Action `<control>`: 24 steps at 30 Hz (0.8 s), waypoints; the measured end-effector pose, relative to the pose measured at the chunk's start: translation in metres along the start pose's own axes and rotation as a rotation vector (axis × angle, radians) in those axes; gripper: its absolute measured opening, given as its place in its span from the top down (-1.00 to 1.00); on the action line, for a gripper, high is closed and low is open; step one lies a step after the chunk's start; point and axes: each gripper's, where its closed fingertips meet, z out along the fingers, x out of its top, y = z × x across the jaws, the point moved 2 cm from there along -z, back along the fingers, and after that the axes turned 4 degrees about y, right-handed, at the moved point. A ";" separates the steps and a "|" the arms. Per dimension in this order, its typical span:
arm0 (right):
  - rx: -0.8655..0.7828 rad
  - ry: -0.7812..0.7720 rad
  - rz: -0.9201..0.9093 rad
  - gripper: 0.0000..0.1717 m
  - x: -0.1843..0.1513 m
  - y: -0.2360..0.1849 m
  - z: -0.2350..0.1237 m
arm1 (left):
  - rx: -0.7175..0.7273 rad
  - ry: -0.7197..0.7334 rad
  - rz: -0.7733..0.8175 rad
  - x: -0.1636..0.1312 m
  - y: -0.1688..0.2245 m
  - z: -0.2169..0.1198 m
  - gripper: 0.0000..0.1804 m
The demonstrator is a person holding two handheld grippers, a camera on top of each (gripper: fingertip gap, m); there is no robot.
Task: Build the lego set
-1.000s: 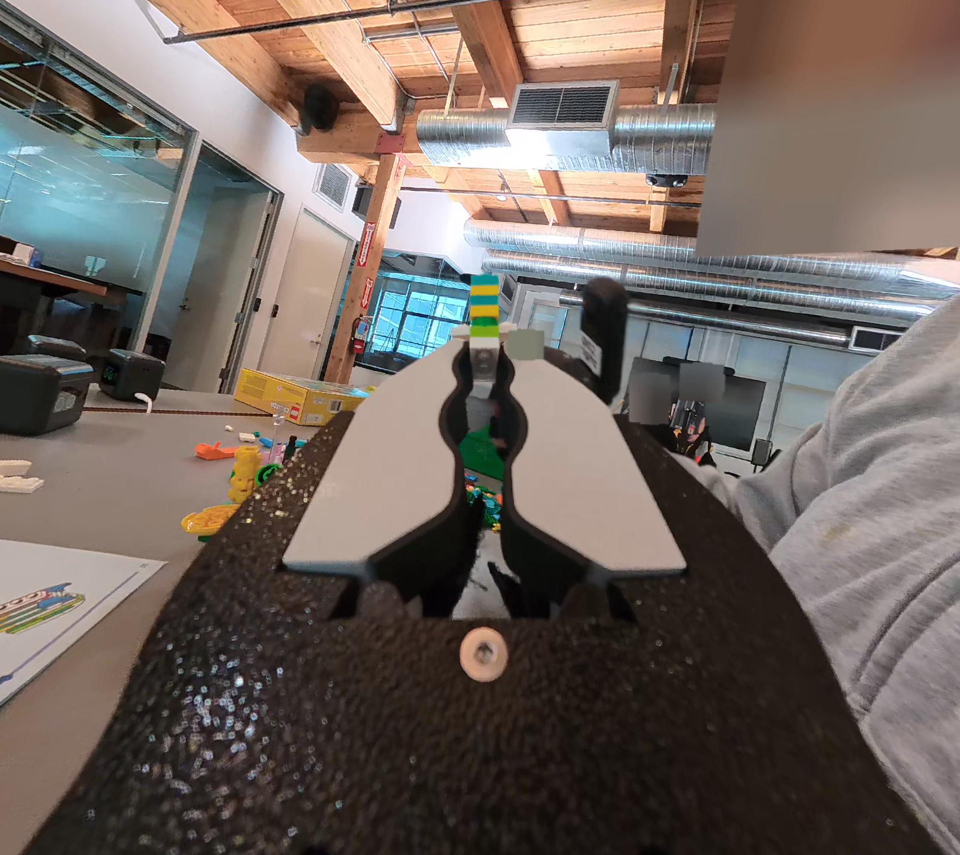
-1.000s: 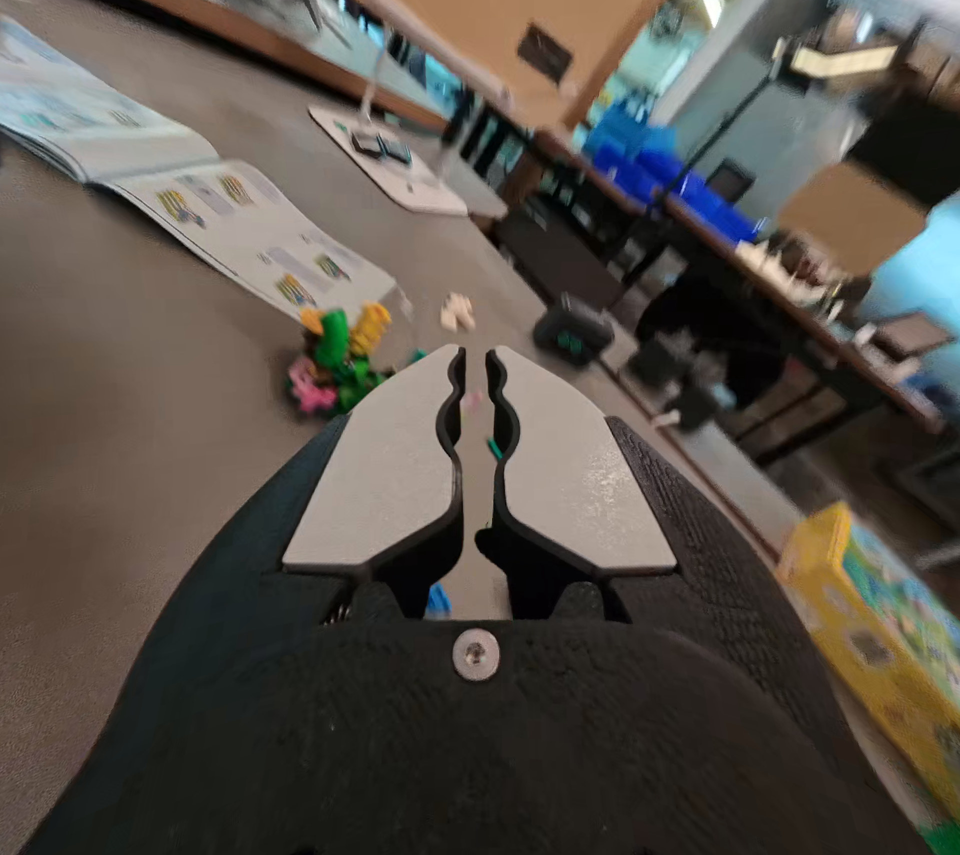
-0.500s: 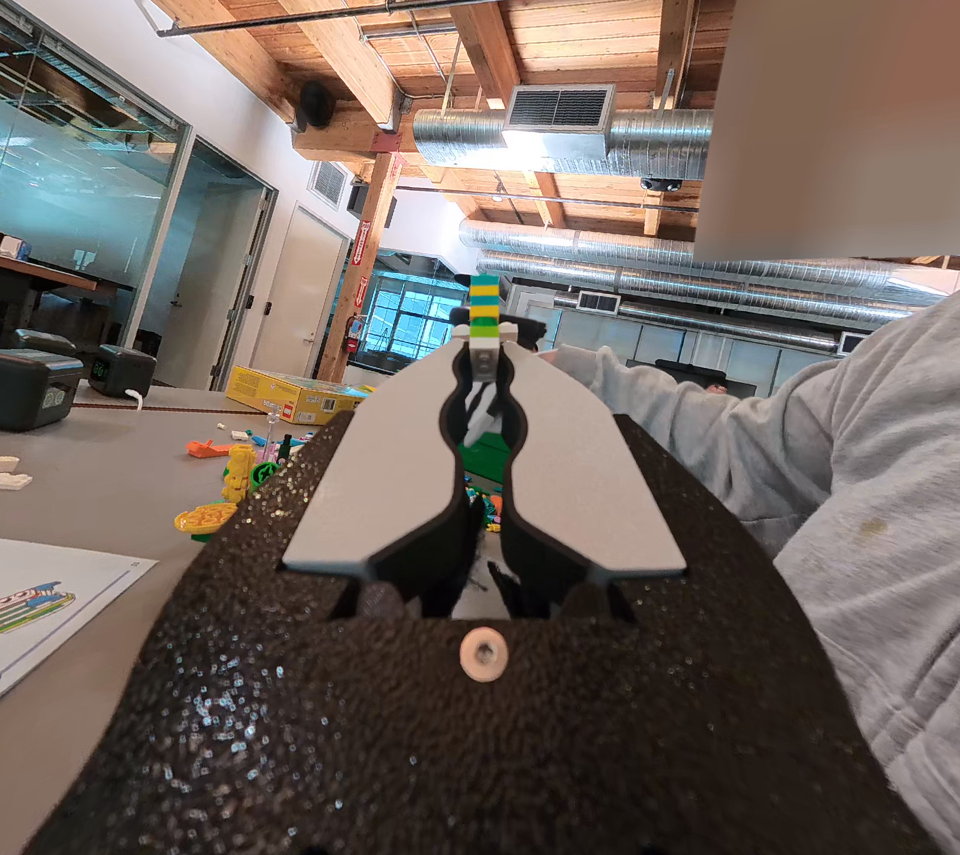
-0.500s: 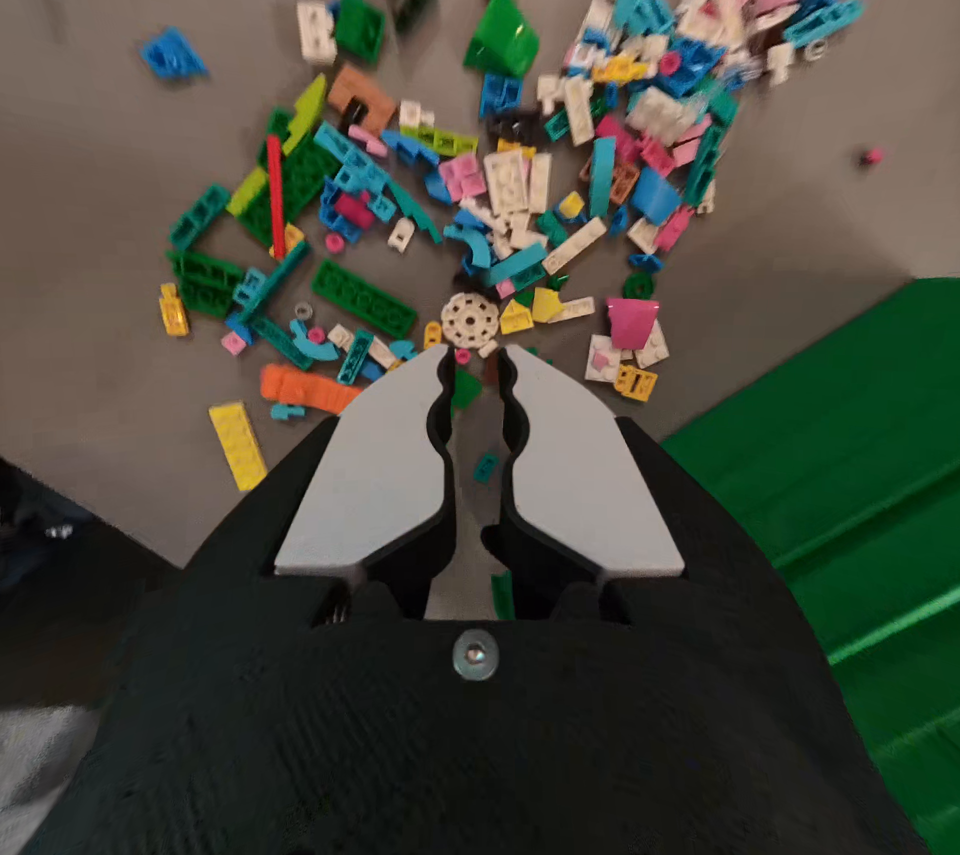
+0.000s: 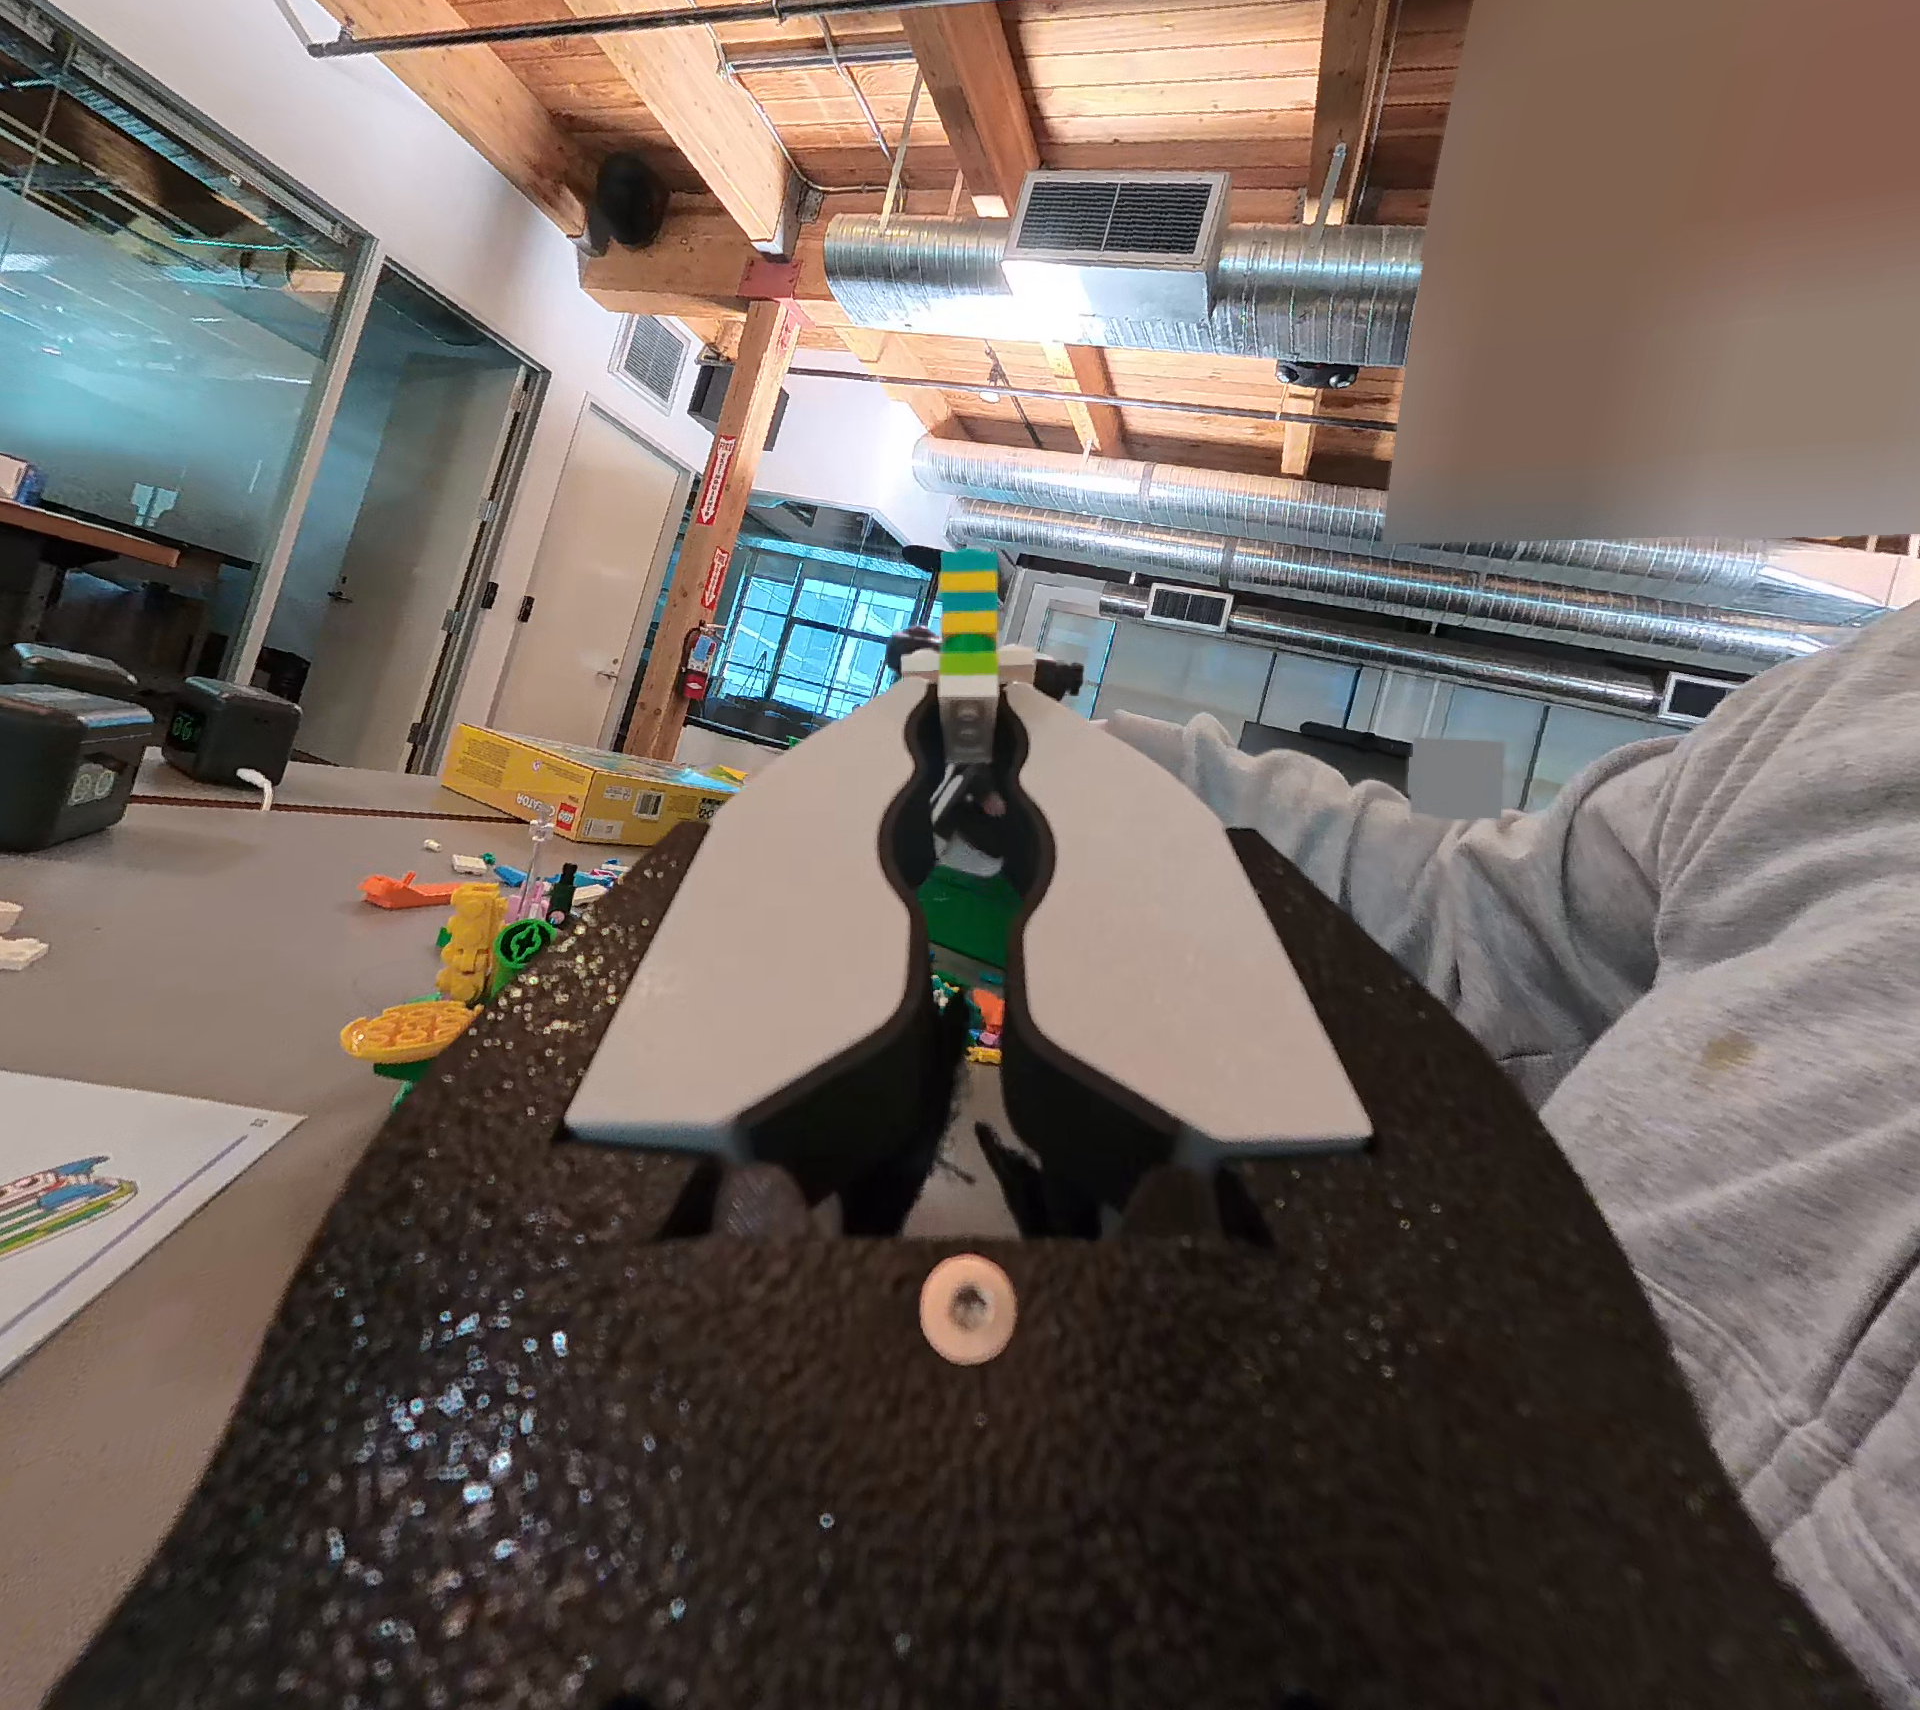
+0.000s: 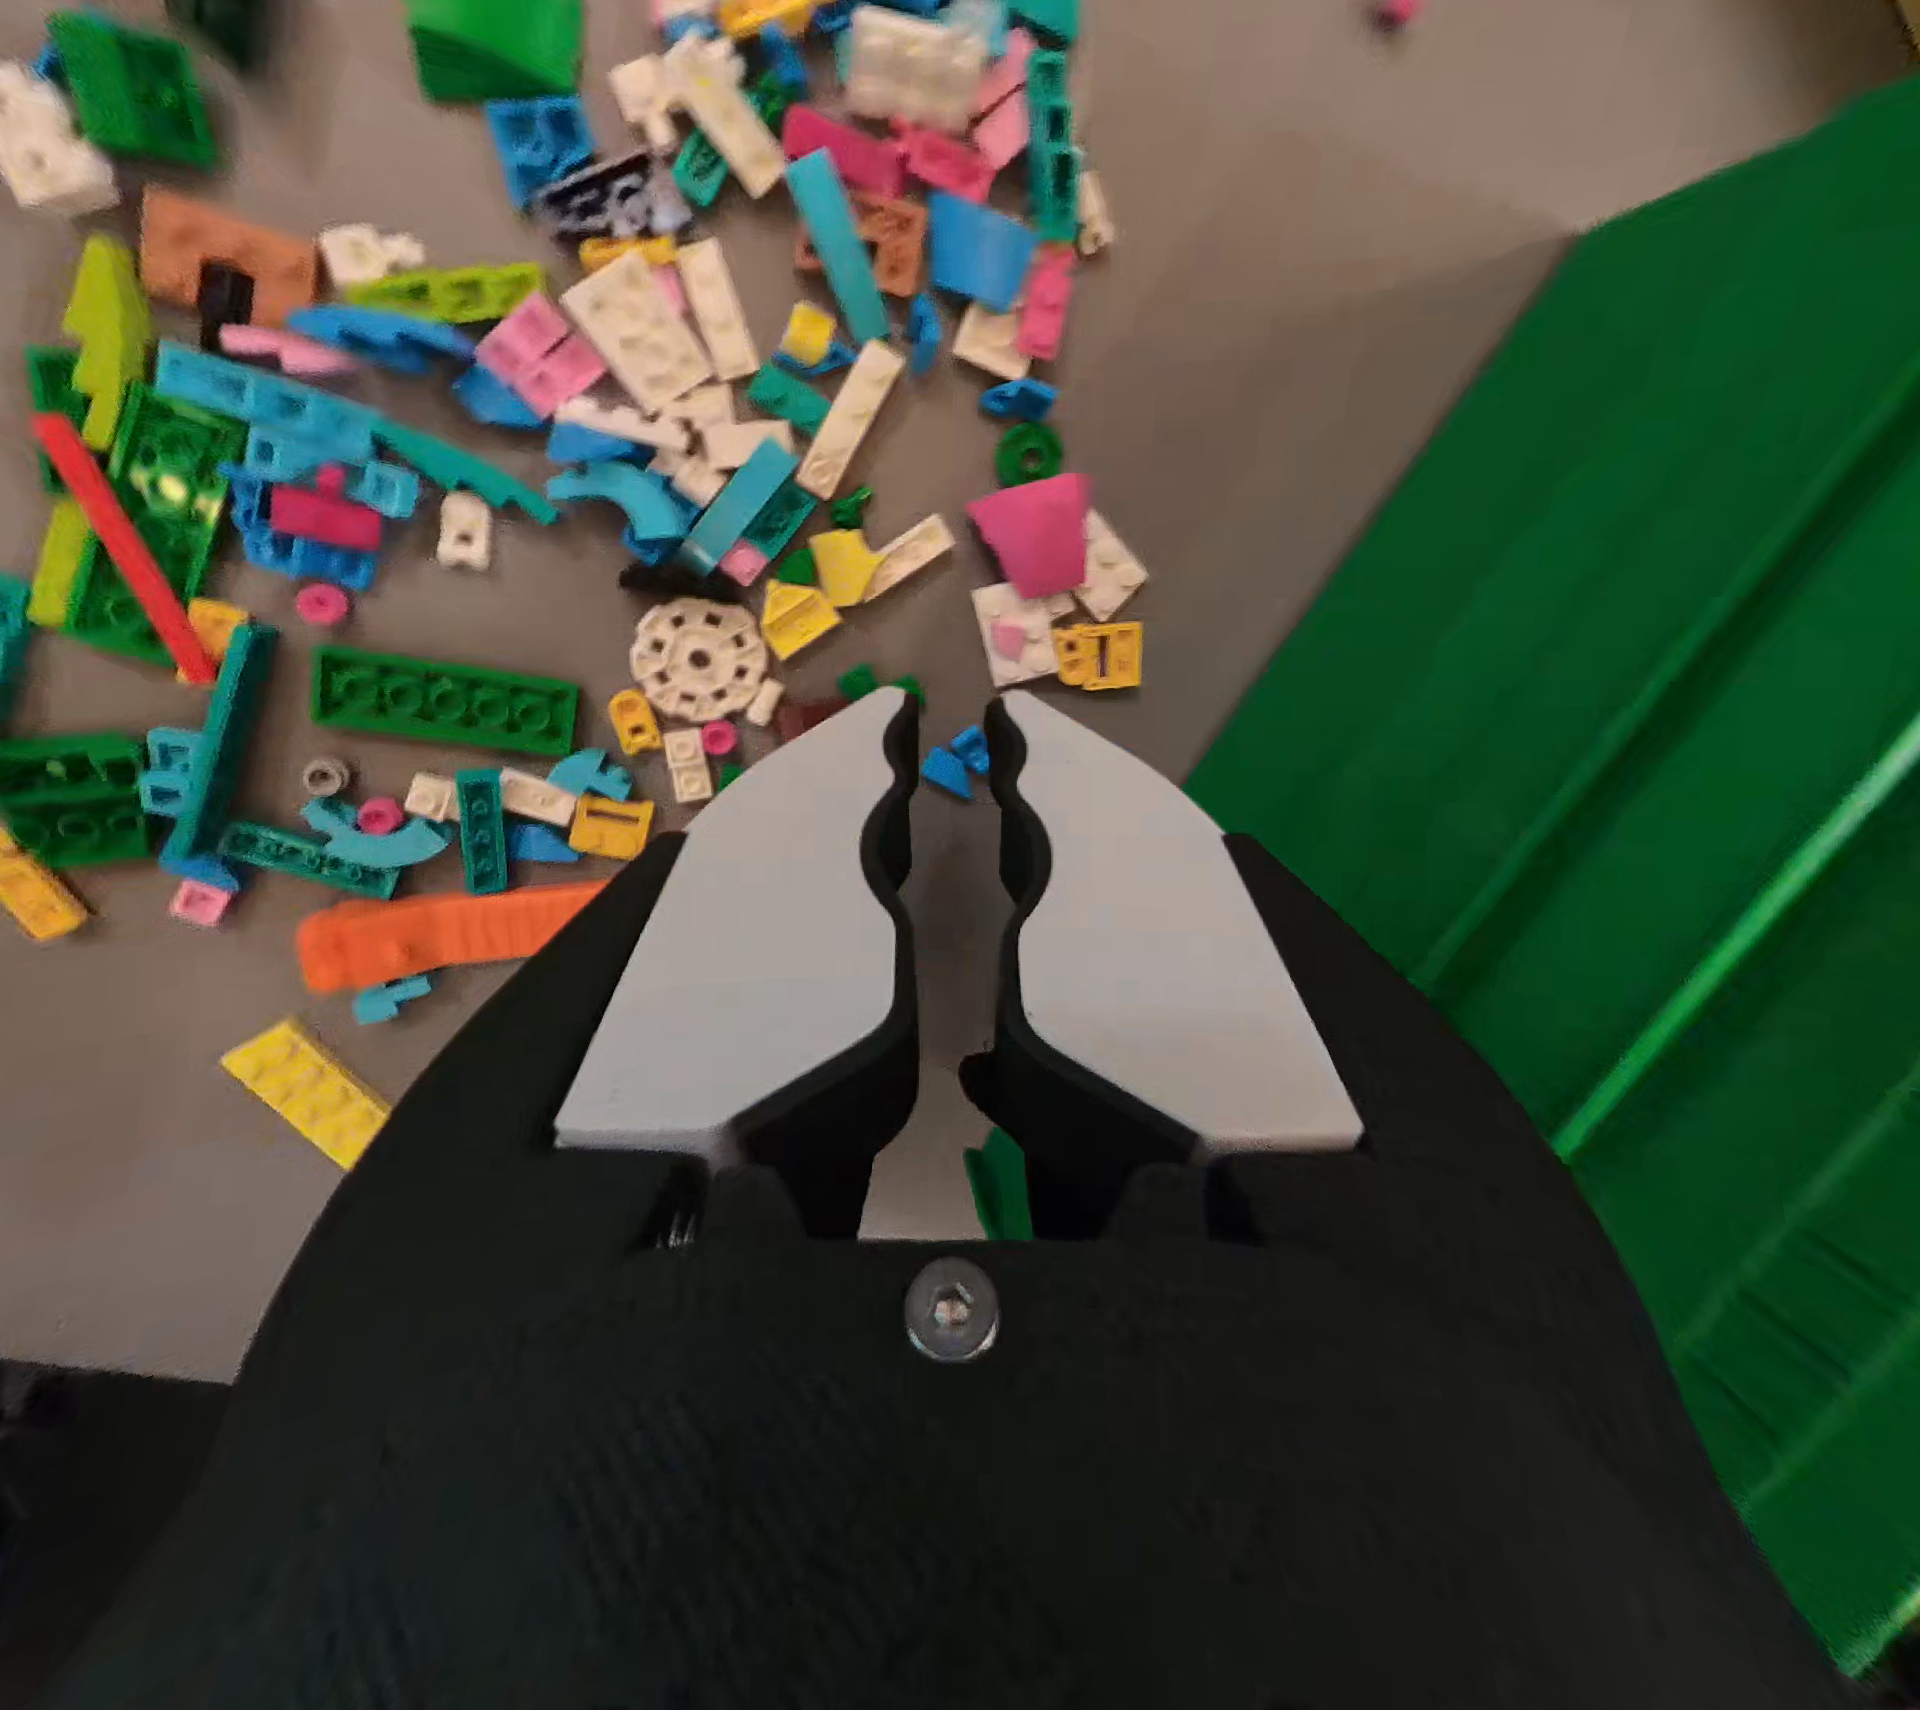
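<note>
My left hand-held gripper [image 5: 968, 704] is clenched on a small striped brick stack [image 5: 968, 621], raised above the bench [image 5: 208, 912]. My right hand-held gripper [image 6: 951, 710] hangs released over the loose brick pile [image 6: 644, 372], a small blue piece [image 6: 954, 761] between its tips, untouched, green baseplate [image 6: 1662, 621] to the right. I'd descend squarely and keep the stack upright.

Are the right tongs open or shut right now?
Open. The right tongs show a gap between their tips, with grey table and small blue bricks visible through it.
</note>
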 end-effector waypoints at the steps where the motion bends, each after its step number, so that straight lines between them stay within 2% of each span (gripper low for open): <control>1: 0.003 -0.005 0.030 0.87 0.002 0.003 -0.001 | 0.000 0.000 0.000 0.000 0.000 0.000 0.91; 7: 0.012 -0.227 0.140 0.90 -0.009 0.018 0.007 | -0.001 0.001 -0.001 0.000 0.000 0.000 0.91; 10: 0.045 -0.275 0.156 0.88 -0.010 0.020 0.016 | -0.001 0.002 -0.001 0.000 0.000 0.000 0.91; 18: 0.154 -0.148 0.107 0.87 0.022 -0.005 0.028 | -0.001 0.004 -0.005 0.001 0.000 0.000 0.91; 24: 0.112 -0.155 0.120 0.85 0.033 -0.005 0.042 | -0.001 0.005 -0.002 0.001 0.001 0.000 0.91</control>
